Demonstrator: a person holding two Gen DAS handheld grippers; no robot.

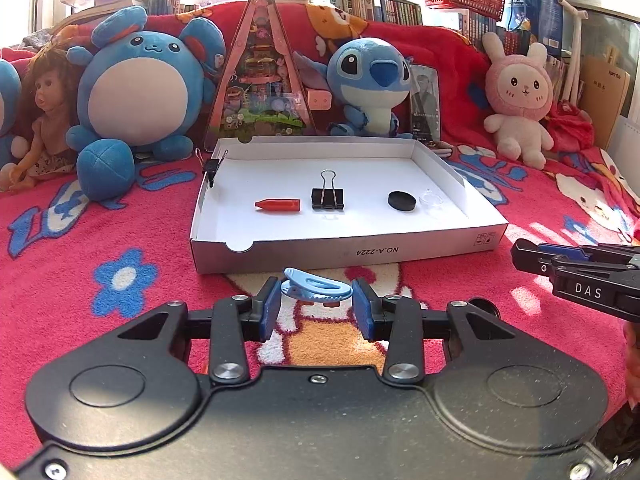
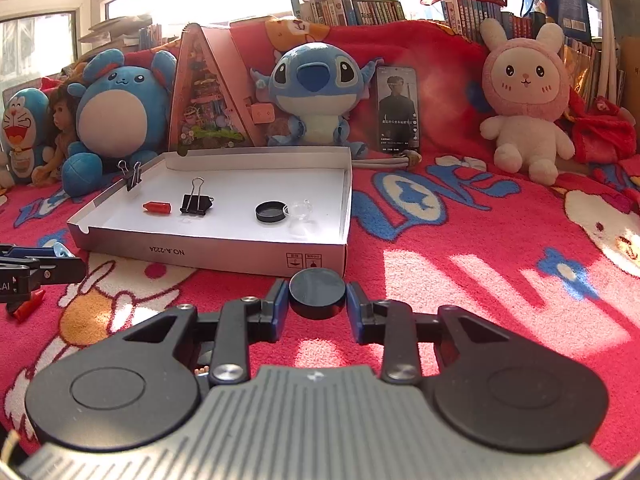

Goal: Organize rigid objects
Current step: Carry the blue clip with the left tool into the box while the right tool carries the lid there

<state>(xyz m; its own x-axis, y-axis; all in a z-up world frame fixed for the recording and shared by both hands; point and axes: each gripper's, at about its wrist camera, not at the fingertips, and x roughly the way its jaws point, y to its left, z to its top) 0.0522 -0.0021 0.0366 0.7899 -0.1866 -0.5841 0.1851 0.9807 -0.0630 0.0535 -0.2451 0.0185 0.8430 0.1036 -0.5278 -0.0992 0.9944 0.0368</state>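
Nearest, left gripper jaws are clamping a blue clip; right gripper jaws are pinching a black disc. Either could be slipping free short of the white tray.

My left gripper points forward and tilts downward, its two blue pads set fairly close together and clamped on the ends of a light blue clip. My right gripper sits at the same downward tilt, its fingers pressed against both sides of a black round cap. From the left camera, the right gripper's black fingers reach in at about three o'clock; from the right camera, the left gripper shows at about nine o'clock.
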